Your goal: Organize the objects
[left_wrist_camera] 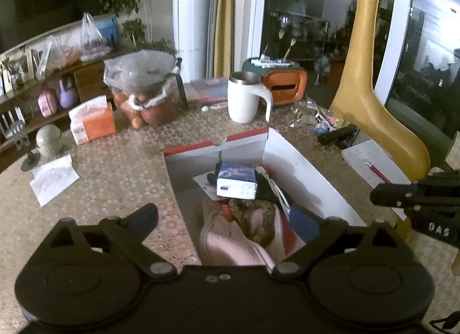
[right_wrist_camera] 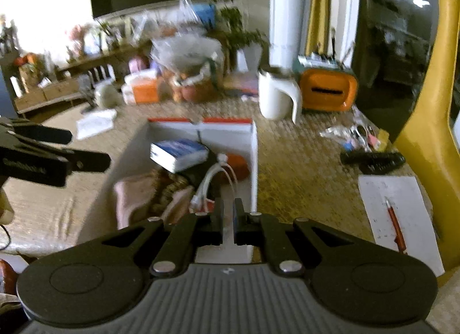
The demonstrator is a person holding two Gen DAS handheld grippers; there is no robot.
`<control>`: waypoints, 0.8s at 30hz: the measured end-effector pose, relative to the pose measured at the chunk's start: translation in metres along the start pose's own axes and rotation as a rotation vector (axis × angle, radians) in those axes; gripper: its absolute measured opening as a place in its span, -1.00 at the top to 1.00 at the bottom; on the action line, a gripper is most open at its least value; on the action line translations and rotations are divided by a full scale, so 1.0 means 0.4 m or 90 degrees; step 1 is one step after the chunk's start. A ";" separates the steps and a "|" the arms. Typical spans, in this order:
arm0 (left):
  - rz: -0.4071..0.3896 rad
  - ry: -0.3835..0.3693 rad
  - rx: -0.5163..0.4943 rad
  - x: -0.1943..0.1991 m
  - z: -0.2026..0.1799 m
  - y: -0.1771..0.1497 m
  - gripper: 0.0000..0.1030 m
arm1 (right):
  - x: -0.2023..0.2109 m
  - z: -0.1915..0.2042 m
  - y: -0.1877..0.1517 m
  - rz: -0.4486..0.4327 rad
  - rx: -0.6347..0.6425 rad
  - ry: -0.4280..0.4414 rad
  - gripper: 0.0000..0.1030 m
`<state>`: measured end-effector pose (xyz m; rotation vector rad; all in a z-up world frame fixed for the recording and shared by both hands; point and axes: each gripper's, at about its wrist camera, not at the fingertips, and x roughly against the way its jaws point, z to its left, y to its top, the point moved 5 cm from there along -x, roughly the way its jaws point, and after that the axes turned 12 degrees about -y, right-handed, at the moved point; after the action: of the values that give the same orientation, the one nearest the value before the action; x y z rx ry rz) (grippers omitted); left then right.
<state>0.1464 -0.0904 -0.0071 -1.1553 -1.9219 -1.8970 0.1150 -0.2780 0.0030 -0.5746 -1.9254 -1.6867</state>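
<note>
A white cardboard box (left_wrist_camera: 290, 161) with a red top edge stands open on the woven table mat. Inside lie a blue-and-white packet (left_wrist_camera: 237, 180), a pink cloth (left_wrist_camera: 227, 239) and dark items. My left gripper (left_wrist_camera: 238, 216) hovers above the box's near end, open wide, nothing between its fingers. My right gripper (left_wrist_camera: 381, 196) comes in from the right, beside the box. In the right wrist view the right gripper (right_wrist_camera: 228, 204) is shut and empty above the box's near right corner (right_wrist_camera: 254, 161). The packet (right_wrist_camera: 178, 154), a white cable (right_wrist_camera: 214, 181) and the left gripper (right_wrist_camera: 83, 147) show there too.
A white mug (left_wrist_camera: 244, 98), an orange container (left_wrist_camera: 284, 86), a bag of fruit (left_wrist_camera: 143, 89) and a tissue pack (left_wrist_camera: 92, 121) stand behind the box. Right of it are a tall yellow giraffe figure (left_wrist_camera: 362, 75), a black remote (left_wrist_camera: 337, 135) and paper with a red pen (left_wrist_camera: 376, 173).
</note>
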 end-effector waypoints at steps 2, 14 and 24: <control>-0.013 -0.004 -0.006 0.018 -0.008 -0.008 -0.97 | 0.023 0.005 0.000 -0.019 -0.002 0.009 0.90; -0.067 0.001 -0.011 0.101 -0.038 -0.063 -0.98 | 0.113 0.032 -0.028 -0.074 -0.016 0.041 0.25; -0.070 -0.001 -0.007 0.119 -0.063 -0.110 -0.98 | 0.149 0.052 -0.063 -0.099 -0.028 0.051 -0.28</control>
<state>0.0770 -0.0898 -0.0063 -1.0756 -2.0172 -1.9638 0.0507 -0.2621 0.0189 -0.3756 -1.9230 -1.8236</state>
